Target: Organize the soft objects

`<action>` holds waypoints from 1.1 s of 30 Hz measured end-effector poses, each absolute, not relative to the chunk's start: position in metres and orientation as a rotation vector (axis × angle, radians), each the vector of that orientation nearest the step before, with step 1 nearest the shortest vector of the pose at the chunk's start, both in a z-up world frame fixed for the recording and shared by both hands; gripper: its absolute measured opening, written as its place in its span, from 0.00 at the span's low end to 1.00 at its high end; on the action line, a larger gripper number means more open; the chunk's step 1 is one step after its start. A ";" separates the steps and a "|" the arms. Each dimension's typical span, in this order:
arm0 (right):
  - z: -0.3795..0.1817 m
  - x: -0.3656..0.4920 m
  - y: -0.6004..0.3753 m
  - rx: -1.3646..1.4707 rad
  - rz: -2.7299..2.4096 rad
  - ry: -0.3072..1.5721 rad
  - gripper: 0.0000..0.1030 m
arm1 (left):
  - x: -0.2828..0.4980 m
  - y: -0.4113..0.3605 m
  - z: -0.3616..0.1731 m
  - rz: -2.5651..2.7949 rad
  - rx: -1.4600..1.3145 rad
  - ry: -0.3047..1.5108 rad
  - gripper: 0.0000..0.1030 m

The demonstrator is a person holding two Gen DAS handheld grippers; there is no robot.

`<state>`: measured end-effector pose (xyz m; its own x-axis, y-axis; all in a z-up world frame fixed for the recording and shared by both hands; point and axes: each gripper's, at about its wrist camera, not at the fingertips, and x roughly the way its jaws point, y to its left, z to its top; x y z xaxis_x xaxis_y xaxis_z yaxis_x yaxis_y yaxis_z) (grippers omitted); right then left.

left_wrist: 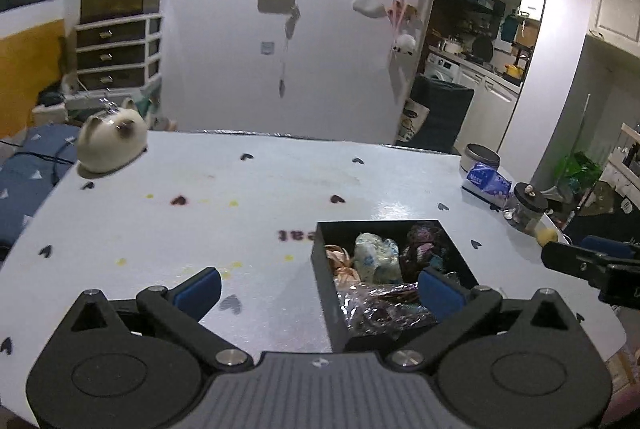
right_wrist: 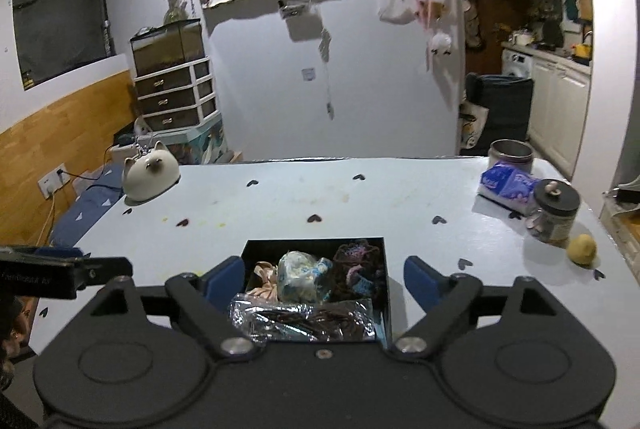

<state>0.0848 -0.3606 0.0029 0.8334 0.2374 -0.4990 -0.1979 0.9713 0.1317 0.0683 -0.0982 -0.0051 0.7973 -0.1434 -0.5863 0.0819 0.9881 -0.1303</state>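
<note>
1. Left tongs (left_wrist: 320,287) and right tongs (right_wrist: 324,279) both gape wide, holding nothing.
2. Soft objects (right_wrist: 304,277) sit inside black box (right_wrist: 386,269) on desk (right_wrist: 280,197).
3. Looks near done; next probably scan for any strays.

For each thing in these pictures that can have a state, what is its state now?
left claw: open, holding nothing
right claw: open, holding nothing
black box: no lid on it, soft items inside
glass jar: black lid on, upright
metal tin: upright; whether lidded cannot be told
tissue pack: lying flat on the table
cat figure: upright at the far left table edge
</note>
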 end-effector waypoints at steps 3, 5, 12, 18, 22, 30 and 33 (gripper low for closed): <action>0.005 0.069 -0.357 0.073 0.201 0.522 0.95 | 0.054 -0.091 -0.004 -0.115 -0.110 0.624 1.00; 0.005 0.059 -0.354 0.072 0.183 0.513 0.96 | 0.046 -0.088 -0.005 -0.111 -0.110 0.623 1.00; 0.005 0.029 -0.344 0.062 0.137 0.483 1.00 | 0.022 -0.080 -0.006 -0.101 -0.083 0.622 1.00; 0.002 0.012 -0.336 0.060 0.117 0.483 1.00 | 0.010 -0.074 -0.007 -0.097 -0.073 0.616 1.00; 0.000 0.003 -0.331 0.053 0.106 0.483 1.00 | 0.005 -0.070 -0.007 -0.102 -0.066 0.611 1.00; 0.000 -0.008 -0.326 0.058 0.082 0.475 1.00 | 0.002 -0.068 -0.007 -0.106 -0.068 0.612 1.00; 0.001 -0.008 -0.325 0.054 0.079 0.471 1.00 | 0.003 -0.069 -0.007 -0.107 -0.067 0.612 1.00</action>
